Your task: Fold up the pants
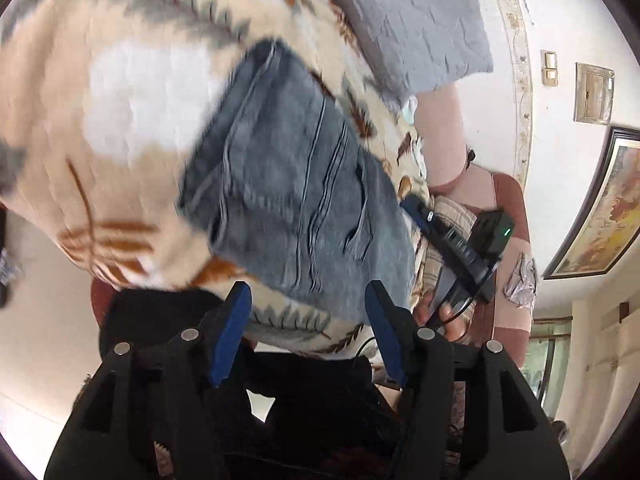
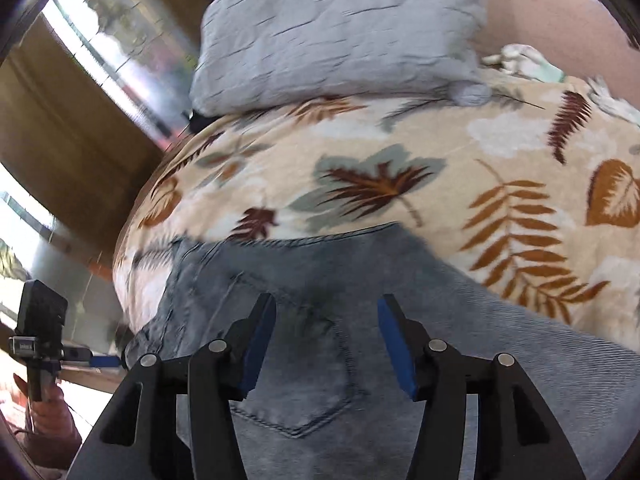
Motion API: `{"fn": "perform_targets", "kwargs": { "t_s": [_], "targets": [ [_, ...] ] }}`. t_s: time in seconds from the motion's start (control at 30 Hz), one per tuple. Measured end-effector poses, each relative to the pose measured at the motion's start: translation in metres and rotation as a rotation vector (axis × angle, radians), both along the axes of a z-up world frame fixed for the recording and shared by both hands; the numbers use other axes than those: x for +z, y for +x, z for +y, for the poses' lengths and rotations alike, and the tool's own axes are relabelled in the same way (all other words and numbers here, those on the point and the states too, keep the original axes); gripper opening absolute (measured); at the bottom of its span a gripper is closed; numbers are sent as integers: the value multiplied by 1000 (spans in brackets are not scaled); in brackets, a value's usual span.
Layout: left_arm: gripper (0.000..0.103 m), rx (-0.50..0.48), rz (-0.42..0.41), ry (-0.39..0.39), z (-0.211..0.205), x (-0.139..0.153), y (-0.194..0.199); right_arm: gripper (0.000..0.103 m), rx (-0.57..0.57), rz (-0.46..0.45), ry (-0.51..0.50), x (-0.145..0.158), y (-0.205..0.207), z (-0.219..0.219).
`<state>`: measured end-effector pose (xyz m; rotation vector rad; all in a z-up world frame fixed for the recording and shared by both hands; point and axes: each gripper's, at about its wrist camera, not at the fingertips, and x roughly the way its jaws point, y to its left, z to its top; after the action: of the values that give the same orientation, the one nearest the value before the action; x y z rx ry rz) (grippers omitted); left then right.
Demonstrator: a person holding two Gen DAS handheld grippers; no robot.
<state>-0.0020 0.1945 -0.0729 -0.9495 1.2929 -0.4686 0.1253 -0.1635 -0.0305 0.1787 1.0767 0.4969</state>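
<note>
Light blue jeans (image 1: 288,184) lie folded on a leaf-patterned blanket (image 1: 132,92). In the left wrist view my left gripper (image 1: 308,292) hangs open just short of the jeans' near edge, its blue pads empty. The right gripper's body (image 1: 460,240) shows at the jeans' right side, held in a hand. In the right wrist view my right gripper (image 2: 327,302) stands open over the jeans (image 2: 320,272), above a back pocket (image 2: 304,380); the pads do not press on the cloth. The left gripper's body (image 2: 40,336) appears at the far left, off the bed.
A grey quilted pillow (image 2: 340,28) rests on the blanket (image 2: 400,152) beyond the jeans. A pink headboard (image 2: 540,12) rises behind it. A window (image 2: 112,52) is to the left. A framed picture (image 1: 600,208) hangs on the wall.
</note>
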Motion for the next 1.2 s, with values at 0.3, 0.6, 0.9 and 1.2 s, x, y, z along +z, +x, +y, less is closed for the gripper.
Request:
{"fn": "perform_targets", "kwargs": {
  "t_s": [0.3,0.6,0.9,1.2],
  "targets": [
    [58,41,-1,32,-14,-13,13,64,331,-4,-53,12,34,154],
    [10,0,-148,255,-37,2,24,30,544,-98,-480,-43,32,256],
    [7,14,-158,349,-29,-3,43,3,481,-116,-396,-18,56,247],
    [8,7,-135,347,-17,-8,25,34,317,-43,-203,-21,54,225]
  ]
}}
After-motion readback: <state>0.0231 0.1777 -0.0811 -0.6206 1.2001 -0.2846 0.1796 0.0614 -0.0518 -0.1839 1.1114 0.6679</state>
